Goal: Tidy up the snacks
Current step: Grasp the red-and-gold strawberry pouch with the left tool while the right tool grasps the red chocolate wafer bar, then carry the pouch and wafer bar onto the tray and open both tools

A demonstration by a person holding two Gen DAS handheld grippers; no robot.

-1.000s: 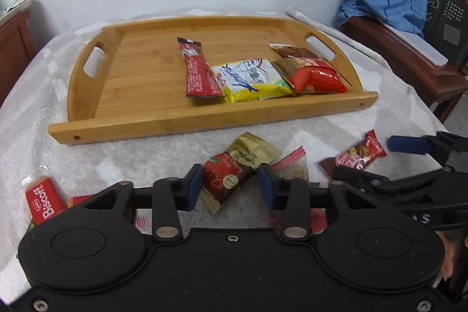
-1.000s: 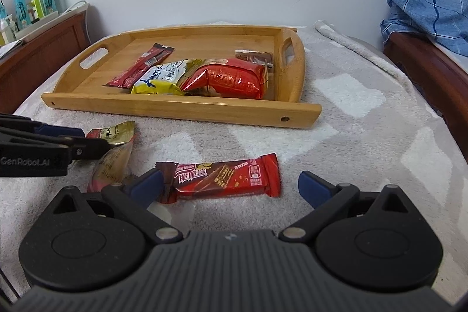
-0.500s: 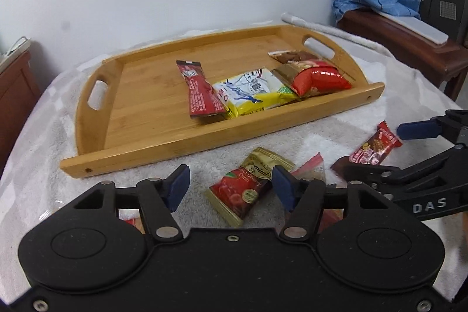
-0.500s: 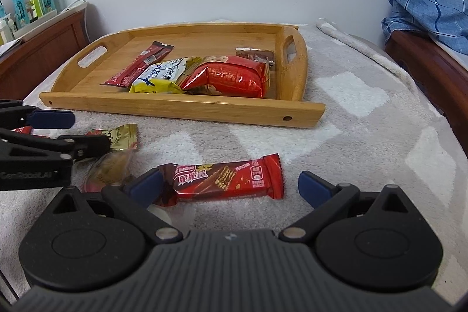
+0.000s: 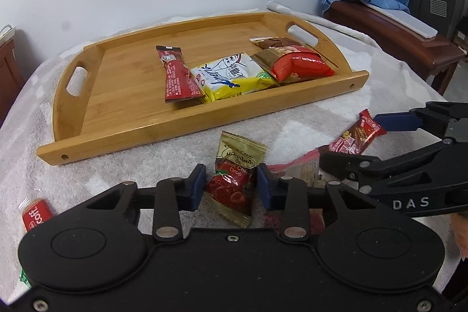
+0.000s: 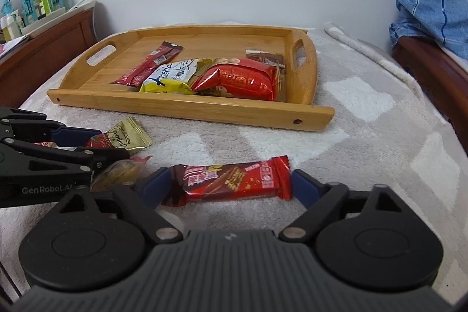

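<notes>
Grey-and-white blanket [image 6: 365, 136] beneath a wooden tray [image 6: 187, 111] of snacks. Left gripper [image 5: 229, 186], jaws part-open, brackets the lower half of a cherry-drop candy packet [image 5: 237, 180] lying flat; whether the pads touch it cannot be told. The packet is gold above and red below, its long axis running away from the gripper toward the tray. Right gripper [image 6: 226, 184], jaws wide, straddles a red chocolate wafer bar [image 6: 234, 180] lying crosswise between the fingers, ungripped.
</notes>
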